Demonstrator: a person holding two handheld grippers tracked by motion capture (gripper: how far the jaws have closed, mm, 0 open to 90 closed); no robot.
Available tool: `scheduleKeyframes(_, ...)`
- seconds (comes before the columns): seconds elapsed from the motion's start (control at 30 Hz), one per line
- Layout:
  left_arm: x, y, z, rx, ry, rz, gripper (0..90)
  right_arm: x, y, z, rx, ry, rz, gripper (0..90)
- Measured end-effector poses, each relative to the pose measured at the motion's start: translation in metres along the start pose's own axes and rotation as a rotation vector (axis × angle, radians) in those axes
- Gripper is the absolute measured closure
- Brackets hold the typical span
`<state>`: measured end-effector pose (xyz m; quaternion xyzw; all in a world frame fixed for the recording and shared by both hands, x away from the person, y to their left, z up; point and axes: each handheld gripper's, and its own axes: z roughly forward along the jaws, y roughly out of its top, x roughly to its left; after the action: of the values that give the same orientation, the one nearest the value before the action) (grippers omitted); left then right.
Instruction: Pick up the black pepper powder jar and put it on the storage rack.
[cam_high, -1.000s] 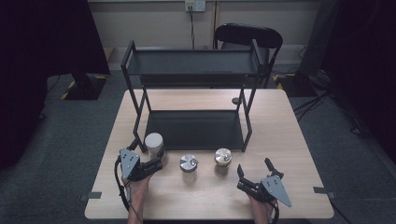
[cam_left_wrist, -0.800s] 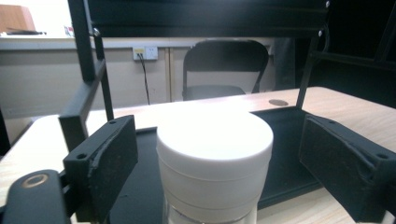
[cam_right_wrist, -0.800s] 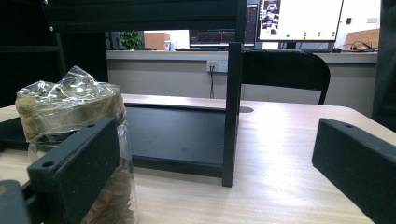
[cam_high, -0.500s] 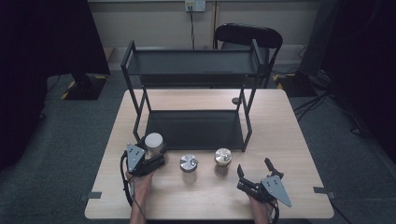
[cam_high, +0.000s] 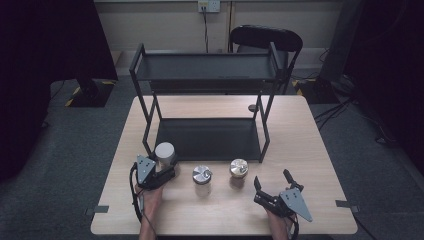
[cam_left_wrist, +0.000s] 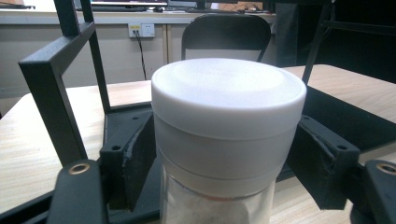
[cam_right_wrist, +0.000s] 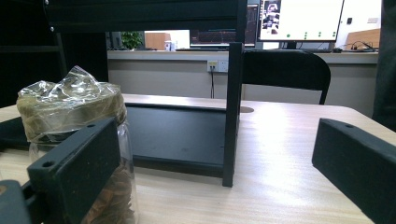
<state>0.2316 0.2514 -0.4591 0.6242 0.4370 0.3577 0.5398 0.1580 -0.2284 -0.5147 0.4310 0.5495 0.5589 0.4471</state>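
Note:
A jar with a white lid (cam_high: 164, 150) stands near the table's front left, just before the black rack's corner. My left gripper (cam_high: 164, 166) has it between its jaws; they have just been closing, and in the left gripper view the pads (cam_left_wrist: 135, 158) press on the jar (cam_left_wrist: 229, 107) below its lid. Two more jars stand in front of the rack: one with a silver lid (cam_high: 202, 174), one topped with crinkled clear wrap (cam_high: 239, 167). My right gripper (cam_high: 272, 180) rests open at the front right. In the right gripper view the wrapped jar (cam_right_wrist: 70, 102) stands behind its left jaw.
A black two-tier rack (cam_high: 207, 137) takes up the table's middle, its lower shelf bare. One rack post (cam_right_wrist: 231, 116) rises ahead of my right gripper (cam_right_wrist: 215, 135). A dark chair (cam_high: 265, 37) stands beyond the far edge. A small round spot (cam_high: 252, 107) marks the tabletop behind the rack.
My left gripper has slid forward around the white-lidded jar and its jaws have closed on it. The right gripper and the other two jars have stayed put.

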Motion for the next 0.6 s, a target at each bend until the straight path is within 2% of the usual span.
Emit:
scheduleKeyframes(0.13, 0.001, 0.0012, 0.0025, 0.021, -0.01, 0.007, 28.6, 0.0, 0.0, 0.0, 0.0, 0.0, 0.0, 0.1)
scheduleKeyframes(0.33, 0.001, 0.001, 0.0032, 0.023, -0.003, 0.01, 33.7, 0.0, 0.0, 0.0, 0.0, 0.0, 0.0, 0.1)
scheduleKeyframes(0.37, 0.0, 0.0014, 0.0032, 0.024, 0.001, 0.02, 34.1, 0.0, 0.0, 0.0, 0.0, 0.0, 0.0, 0.1)
scheduleKeyframes(0.6, -0.003, 0.0023, 0.0032, 0.026, 0.011, 0.016, 34.8, 0.0003, 0.0, 0.0, 0.0, -0.002, 0.0, 0.1)
